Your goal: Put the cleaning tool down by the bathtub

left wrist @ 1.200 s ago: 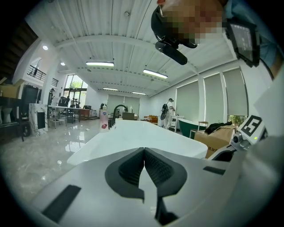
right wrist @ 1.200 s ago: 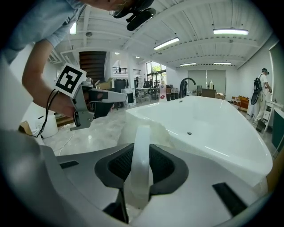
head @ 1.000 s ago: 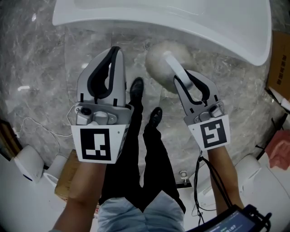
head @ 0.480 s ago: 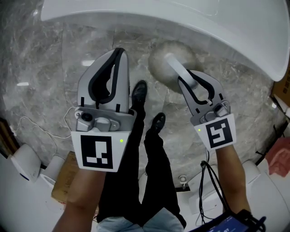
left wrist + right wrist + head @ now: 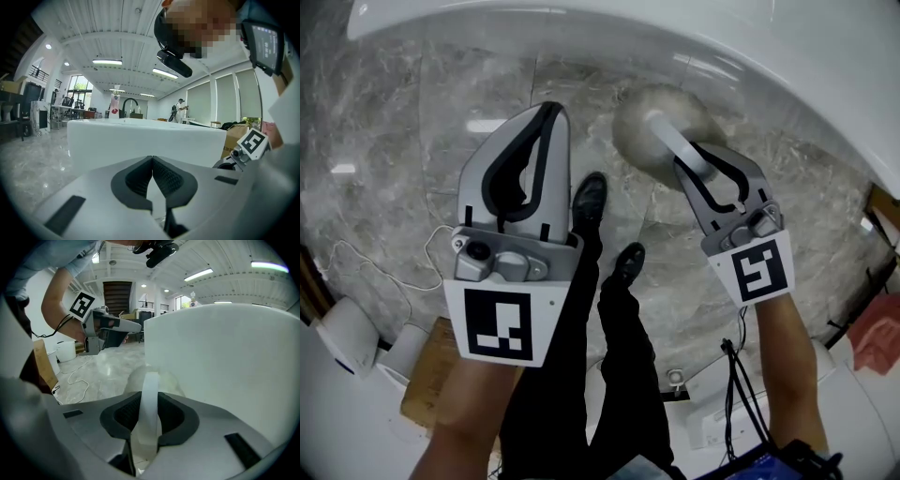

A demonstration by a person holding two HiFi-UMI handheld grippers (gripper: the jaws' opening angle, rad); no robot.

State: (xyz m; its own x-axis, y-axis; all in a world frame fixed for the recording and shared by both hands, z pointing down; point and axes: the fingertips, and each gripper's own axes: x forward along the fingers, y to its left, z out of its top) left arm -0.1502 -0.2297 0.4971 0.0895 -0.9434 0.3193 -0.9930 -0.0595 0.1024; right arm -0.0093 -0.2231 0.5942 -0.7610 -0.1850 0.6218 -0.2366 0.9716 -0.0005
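the cleaning tool point(image 5: 659, 127), a round fluffy head on a pale flat handle, is clamped by that handle between the pads of the right gripper point(image 5: 698, 165). the jaws stand fairly wide only because the handle fills the gap. the fluffy head sticks out just past the fingertips and hangs over the marble floor point(image 5: 394, 141). whether it touches the floor cannot be told.

in the right gripper view the handle point(image 5: 150, 401) runs straight out between the jaws, and the white wall of the bathtub point(image 5: 225, 357) rises close on their right side, just beyond the head. so the tool is already at the tub, low down.

the left gripper point(image 5: 547, 109) is off to the side of the right one, well apart from the tool, with its jaws pressed together on nothing. the tub is ahead of it too, and the person's shoe point(image 5: 586, 197) is below it.

to finish well, i judge:
- bring the head down until the floor takes its weight
- ease the handle down beside the tub wall without knocking it
- part the jaws only then, and draw back along the handle's line so the pads do not drag it
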